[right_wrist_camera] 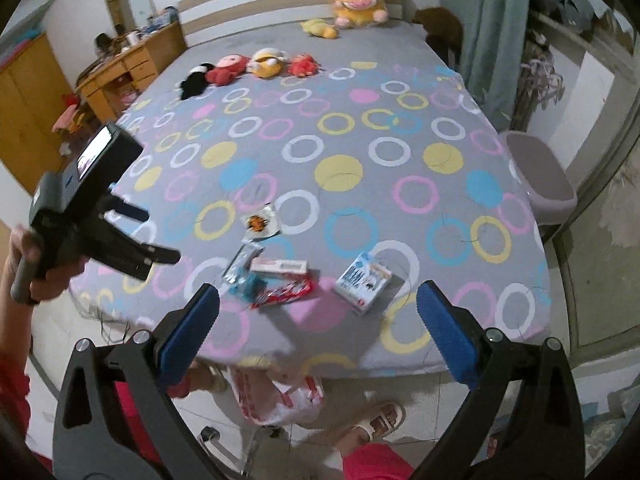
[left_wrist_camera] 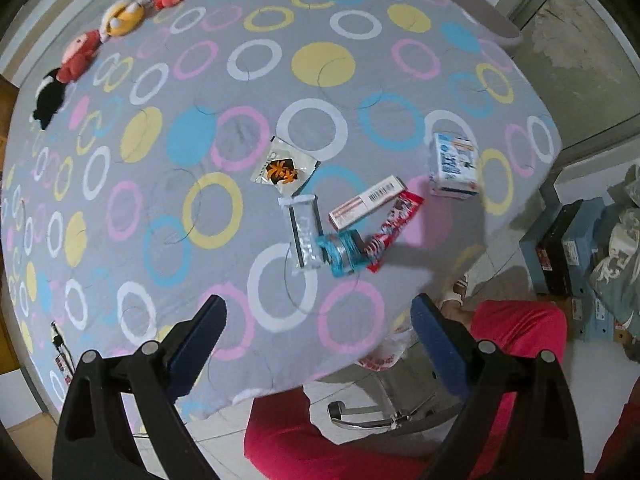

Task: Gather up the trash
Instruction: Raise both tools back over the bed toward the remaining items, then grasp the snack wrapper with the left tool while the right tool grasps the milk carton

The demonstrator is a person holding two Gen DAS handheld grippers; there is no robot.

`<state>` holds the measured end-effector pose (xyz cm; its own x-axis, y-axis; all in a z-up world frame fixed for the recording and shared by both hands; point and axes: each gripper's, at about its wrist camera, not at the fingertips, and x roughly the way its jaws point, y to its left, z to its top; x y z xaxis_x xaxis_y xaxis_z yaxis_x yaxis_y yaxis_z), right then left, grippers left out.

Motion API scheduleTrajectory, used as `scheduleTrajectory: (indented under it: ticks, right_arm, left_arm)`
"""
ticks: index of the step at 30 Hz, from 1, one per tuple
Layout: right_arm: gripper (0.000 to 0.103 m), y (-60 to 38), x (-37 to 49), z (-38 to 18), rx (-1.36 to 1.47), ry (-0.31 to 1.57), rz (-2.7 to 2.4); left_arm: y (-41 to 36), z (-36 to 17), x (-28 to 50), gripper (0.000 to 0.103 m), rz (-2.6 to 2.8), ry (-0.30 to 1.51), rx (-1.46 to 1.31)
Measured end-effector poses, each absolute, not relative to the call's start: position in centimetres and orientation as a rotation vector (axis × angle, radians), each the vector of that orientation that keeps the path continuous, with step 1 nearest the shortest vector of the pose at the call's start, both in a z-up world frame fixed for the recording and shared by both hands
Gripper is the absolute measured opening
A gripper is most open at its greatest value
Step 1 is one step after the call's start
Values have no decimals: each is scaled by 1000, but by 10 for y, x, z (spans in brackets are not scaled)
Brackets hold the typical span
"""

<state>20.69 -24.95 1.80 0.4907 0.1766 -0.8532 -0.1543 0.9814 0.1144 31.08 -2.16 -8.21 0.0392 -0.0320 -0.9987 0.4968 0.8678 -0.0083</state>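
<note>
Trash lies near the bed's near edge: a white-and-blue milk carton (left_wrist_camera: 454,166) (right_wrist_camera: 363,281), a red wrapper (left_wrist_camera: 394,230) (right_wrist_camera: 285,292), a long white-and-pink box (left_wrist_camera: 366,202) (right_wrist_camera: 279,267), a blue-and-silver wrapper (left_wrist_camera: 340,254) (right_wrist_camera: 245,285), a silver wrapper (left_wrist_camera: 305,236) (right_wrist_camera: 239,260) and a sachet with an orange print (left_wrist_camera: 281,169) (right_wrist_camera: 260,224). My left gripper (left_wrist_camera: 318,314) is open and empty, above the bed edge short of the pile; it also shows in the right wrist view (right_wrist_camera: 154,236). My right gripper (right_wrist_camera: 318,304) is open and empty, above the bed edge near the carton.
The bed (right_wrist_camera: 360,184) has a grey sheet with coloured rings. Plush toys (right_wrist_camera: 256,66) (left_wrist_camera: 100,36) line its far side. A white-and-red plastic bag (right_wrist_camera: 280,394) hangs below the bed edge. A lilac bin (right_wrist_camera: 540,176) stands at the right. Boxes (left_wrist_camera: 568,248) sit on the floor.
</note>
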Motion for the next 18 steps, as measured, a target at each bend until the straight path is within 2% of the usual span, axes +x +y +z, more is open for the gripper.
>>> scheduleTrajectory:
  ticks: [6,18]
  right_arm:
    - [97,-261,256,-26,95,1103,167]
    - [96,-262,301,-99,86,1172,95]
  left_arm:
    - [-37,-116,353,91,-417,1521,395]
    - [-40,-172,399,91,-351,1520,328]
